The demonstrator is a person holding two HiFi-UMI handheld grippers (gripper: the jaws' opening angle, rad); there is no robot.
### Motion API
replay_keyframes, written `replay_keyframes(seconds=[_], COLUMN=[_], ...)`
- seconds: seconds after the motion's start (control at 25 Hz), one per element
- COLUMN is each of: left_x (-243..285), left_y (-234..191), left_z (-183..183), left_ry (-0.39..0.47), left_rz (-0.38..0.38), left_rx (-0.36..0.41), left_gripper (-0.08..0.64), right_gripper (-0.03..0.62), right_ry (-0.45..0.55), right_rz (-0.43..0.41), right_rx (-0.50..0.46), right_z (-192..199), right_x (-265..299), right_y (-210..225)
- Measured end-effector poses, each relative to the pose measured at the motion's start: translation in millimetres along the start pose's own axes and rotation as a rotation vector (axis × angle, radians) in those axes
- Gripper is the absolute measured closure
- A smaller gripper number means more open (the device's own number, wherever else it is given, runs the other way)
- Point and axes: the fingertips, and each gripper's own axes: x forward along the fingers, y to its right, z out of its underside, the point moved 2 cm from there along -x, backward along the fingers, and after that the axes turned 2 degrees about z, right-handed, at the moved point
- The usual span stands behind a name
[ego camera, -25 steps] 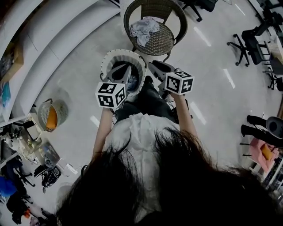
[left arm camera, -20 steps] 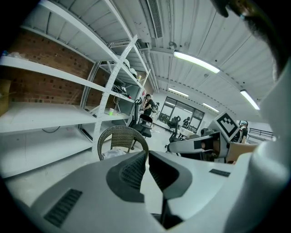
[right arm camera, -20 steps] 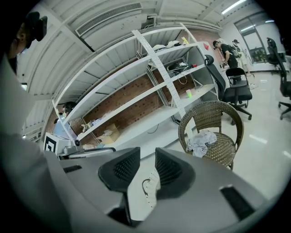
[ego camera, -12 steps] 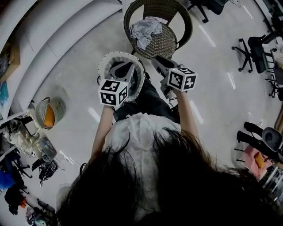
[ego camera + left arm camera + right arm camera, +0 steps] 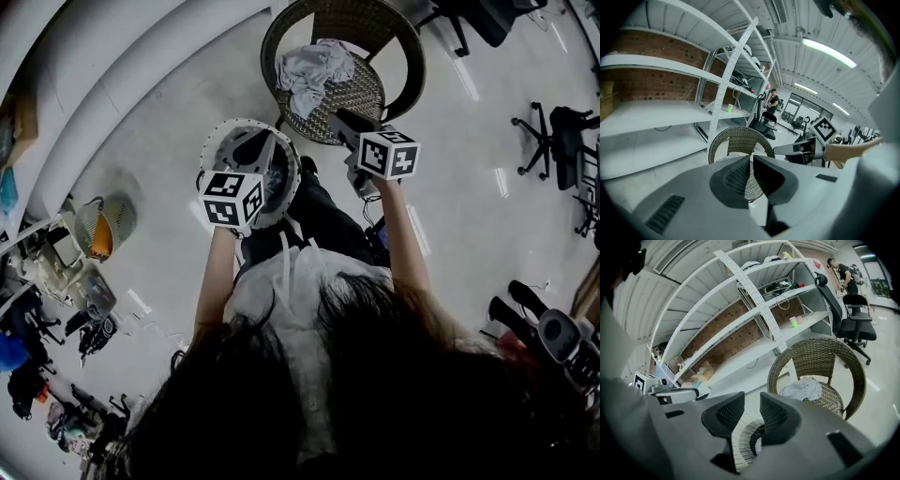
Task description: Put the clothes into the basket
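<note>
Head view: in the last second the right gripper (image 5: 345, 122) has swung off the right edge of the basket (image 5: 214, 148) and forward to the front edge of the wicker chair (image 5: 398, 47). The chair sits nearer in the picture than it did. The left gripper (image 5: 260, 150) has stayed hanging over the basket's mouth. I take this as the reach for the next garment. The clothes (image 5: 314, 67) lie in a pale heap by the back left edge of the chair's seat surface, not yet touched. The basket stands on the floor just before the chair's front edge. Something bluish shows inside it, too covered to tell what it is. Office chairs (image 5: 553, 141) stand well apart at the right edge, and a round mesh bin (image 5: 98, 234) at the left.

Left gripper view: the left gripper (image 5: 751, 157) has its fingers drawn nearly together, with only a slit between them and nothing in it. The chair (image 5: 733, 140) shows beyond, and the right gripper (image 5: 799, 149) reaches in at the right.

Right gripper view: the right gripper (image 5: 752, 394) has its fingers a little apart and empty. The basket's ribbed rim (image 5: 740, 437) shows below the gap. The clothes (image 5: 801, 389) lie ahead on the seat, with nothing between. The chair's hoop (image 5: 855, 376) rings the seat's back and sides, so the way in seems to be over the open front edge. White shelving (image 5: 754, 305) stands behind, clear of the reach.
</note>
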Motion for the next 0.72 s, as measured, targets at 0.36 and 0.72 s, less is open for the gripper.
replay_keyframes(seconds=[0.36,0.72], left_x=[55,110], left_y=[-33,-85], left_z=[1,23], left_ry=[-0.072,-0.116], left_rz=[-0.094,-0.16], left_rx=[-0.057,-0.143], left_gripper=[0.526,0.526], right_gripper=[0.48,0.479], right_ry=[-0.15,-0.264], right_rz=[0.024,0.047], right_rx=[-0.018,0.016], right_z=[-6,25], right_x=[81,174], right_y=[90,162])
